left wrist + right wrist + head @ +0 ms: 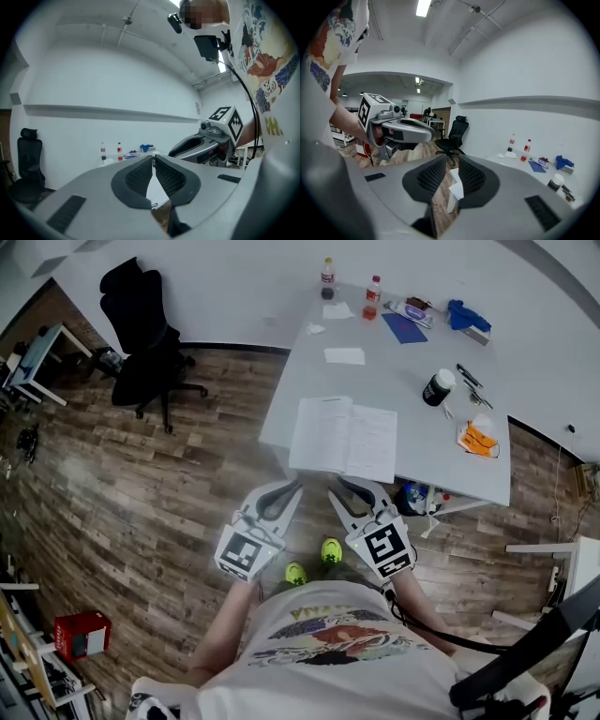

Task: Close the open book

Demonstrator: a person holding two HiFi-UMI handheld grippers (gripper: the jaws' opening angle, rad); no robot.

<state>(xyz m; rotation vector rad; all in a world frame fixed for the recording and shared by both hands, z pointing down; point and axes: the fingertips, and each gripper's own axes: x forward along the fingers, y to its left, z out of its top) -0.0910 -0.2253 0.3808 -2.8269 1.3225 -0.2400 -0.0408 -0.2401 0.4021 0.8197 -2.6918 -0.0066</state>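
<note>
Where book (345, 437) hugs table edge (450, 484), right gripper (337, 486) hovers.

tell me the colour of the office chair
The office chair is black; the head view shows it best.

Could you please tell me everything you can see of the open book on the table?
The open white-paged paper book lies flat, pages up, on the pale grey rectangular table, at its near edge, just ahead of the person. Two pages are spread either side of a centre crease. Faint lines of print cover them, too small to read. No cover shows. Nothing lies on it, and only the table appears to touch it.
</note>
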